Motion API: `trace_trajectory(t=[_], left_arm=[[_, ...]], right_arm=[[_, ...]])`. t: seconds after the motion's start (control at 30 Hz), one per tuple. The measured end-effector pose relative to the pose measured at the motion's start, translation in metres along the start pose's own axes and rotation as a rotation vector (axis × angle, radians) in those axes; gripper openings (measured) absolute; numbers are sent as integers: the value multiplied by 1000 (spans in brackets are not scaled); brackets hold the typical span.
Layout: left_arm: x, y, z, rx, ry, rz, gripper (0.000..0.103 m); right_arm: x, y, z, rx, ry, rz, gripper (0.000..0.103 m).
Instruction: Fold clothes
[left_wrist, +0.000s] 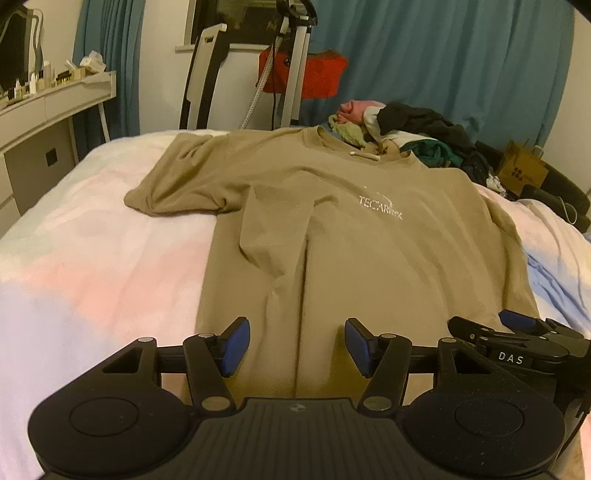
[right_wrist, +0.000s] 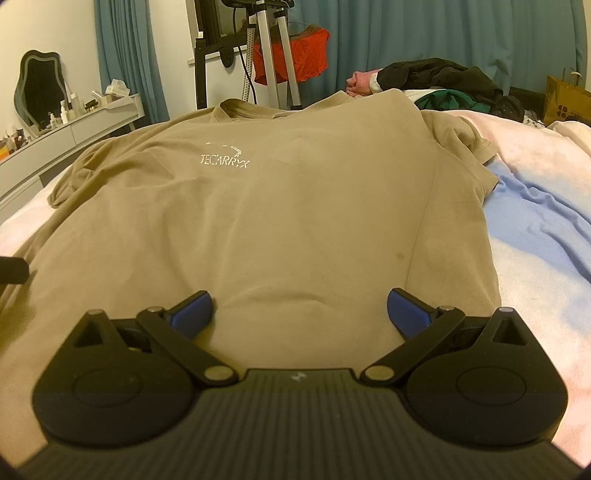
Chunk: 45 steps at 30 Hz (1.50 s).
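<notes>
A tan T-shirt (left_wrist: 332, 229) with white chest lettering lies spread face up on the bed, collar at the far end, left sleeve out to the left. It also fills the right wrist view (right_wrist: 288, 206). My left gripper (left_wrist: 297, 347) is open and empty, low over the shirt's near hem, left of centre. My right gripper (right_wrist: 299, 314) is open wide and empty over the hem's right part; it also shows at the right edge of the left wrist view (left_wrist: 517, 332).
The bed has a pink, white and blue cover (left_wrist: 92, 266). A pile of other clothes (left_wrist: 413, 133) lies beyond the collar. A tripod (left_wrist: 291, 74), a red garment (left_wrist: 317, 77), a dresser (left_wrist: 55, 107) and a paper bag (left_wrist: 521, 170) stand around the bed.
</notes>
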<state>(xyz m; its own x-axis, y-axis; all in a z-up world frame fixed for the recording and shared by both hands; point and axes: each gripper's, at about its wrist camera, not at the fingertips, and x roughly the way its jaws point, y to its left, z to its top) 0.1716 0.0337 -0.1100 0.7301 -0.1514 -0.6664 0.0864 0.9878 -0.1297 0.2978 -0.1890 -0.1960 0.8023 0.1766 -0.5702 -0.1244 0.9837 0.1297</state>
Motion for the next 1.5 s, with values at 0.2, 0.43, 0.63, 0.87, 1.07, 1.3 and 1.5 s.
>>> trace_trajectory(t=[0.2, 0.43, 0.63, 0.87, 1.07, 1.3, 1.5], left_arm=[[-1, -1, 1, 4, -6, 0, 60], [-1, 0, 1, -6, -2, 0, 60], [0, -1, -1, 7, -1, 9, 60], [-4, 1, 1, -11, -16, 8, 60], [-4, 0, 1, -11, -15, 12, 60], [-5, -1, 0, 1, -19, 15, 60], [-6, -2, 0, 11, -22, 17, 60]], right_arm=[[0, 1, 0, 0, 0, 0, 103], [0, 0, 0, 0, 1, 1, 103], [0, 0, 0, 0, 1, 0, 103], [0, -1, 0, 0, 1, 1, 103], [0, -1, 0, 0, 1, 1, 103], [0, -1, 0, 0, 1, 0, 103], [0, -1, 0, 0, 2, 0, 103]])
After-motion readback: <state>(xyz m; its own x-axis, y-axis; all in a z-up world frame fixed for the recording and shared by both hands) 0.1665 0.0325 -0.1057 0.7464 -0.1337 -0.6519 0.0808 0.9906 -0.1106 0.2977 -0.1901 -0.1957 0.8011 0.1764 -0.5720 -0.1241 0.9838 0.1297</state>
